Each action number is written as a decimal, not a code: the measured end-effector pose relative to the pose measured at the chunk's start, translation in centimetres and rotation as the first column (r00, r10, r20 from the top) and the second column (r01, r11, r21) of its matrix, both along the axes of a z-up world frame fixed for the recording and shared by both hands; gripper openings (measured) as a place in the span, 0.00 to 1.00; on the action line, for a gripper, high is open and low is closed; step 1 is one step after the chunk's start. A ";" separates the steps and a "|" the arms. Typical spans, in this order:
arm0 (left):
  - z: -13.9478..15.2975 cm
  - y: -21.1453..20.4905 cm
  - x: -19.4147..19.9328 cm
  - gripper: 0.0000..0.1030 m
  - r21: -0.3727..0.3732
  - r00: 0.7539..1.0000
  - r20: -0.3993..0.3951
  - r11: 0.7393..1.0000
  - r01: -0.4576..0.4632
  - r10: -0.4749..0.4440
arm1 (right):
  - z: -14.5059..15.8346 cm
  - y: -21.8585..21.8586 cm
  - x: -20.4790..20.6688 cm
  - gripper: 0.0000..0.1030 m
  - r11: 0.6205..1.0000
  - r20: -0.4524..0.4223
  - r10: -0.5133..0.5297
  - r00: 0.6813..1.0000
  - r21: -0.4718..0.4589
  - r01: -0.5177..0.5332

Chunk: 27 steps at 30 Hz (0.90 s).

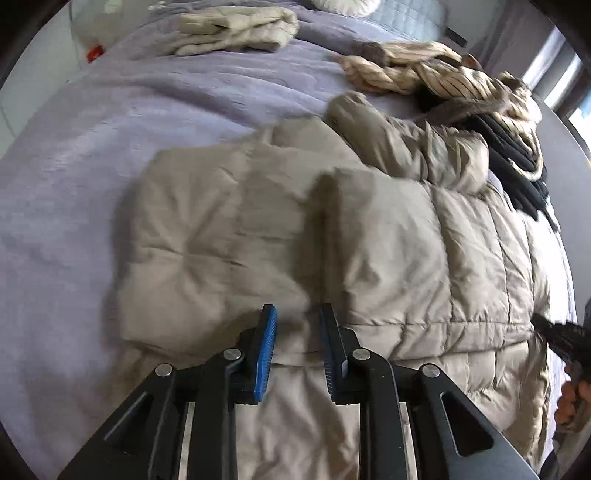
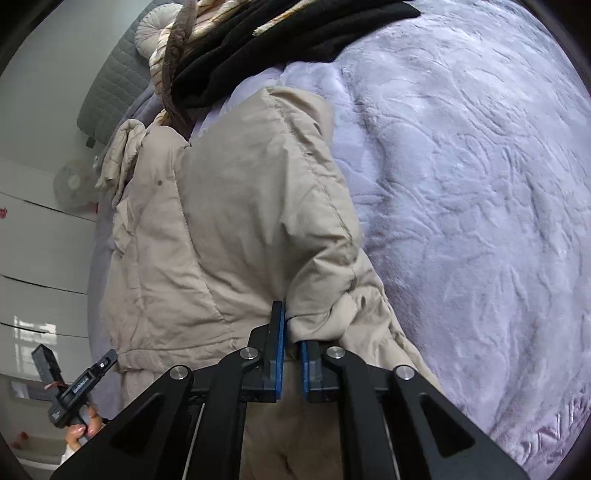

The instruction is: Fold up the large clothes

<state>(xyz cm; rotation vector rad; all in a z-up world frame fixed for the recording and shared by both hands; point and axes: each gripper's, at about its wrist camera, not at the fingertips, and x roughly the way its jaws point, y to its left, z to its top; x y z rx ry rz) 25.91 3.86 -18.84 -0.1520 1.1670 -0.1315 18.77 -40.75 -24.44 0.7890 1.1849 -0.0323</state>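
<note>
A large beige quilted puffer coat lies on a lilac blanket, with one panel folded over its middle. My left gripper hovers just above the coat's folded part, jaws open and empty. In the right wrist view the same coat fills the centre. My right gripper is shut on a bunched edge of the coat's sleeve and holds it lifted off the lilac blanket. The right gripper also shows at the right edge of the left wrist view.
A folded cream garment lies at the far side of the bed. A heap of striped beige and black clothes lies beyond the coat, also in the right wrist view. White drawers stand left of the bed.
</note>
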 end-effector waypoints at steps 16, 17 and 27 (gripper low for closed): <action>-1.0 -7.2 4.1 0.24 0.048 0.998 0.019 0.997 0.052 -0.053 | 0.6 -8.0 3.9 0.67 0.930 0.117 -0.260 0.959 0.299 0.215; -1.4 -7.0 4.1 0.24 0.048 0.999 0.017 0.998 0.048 -0.049 | -0.9 -8.3 4.9 0.67 0.903 0.097 -0.278 0.956 0.365 0.226; -3.1 -7.6 4.4 0.24 0.083 0.999 0.011 0.996 0.044 -0.045 | 0.4 -6.2 10.6 0.11 0.996 0.126 0.011 0.992 0.084 -0.021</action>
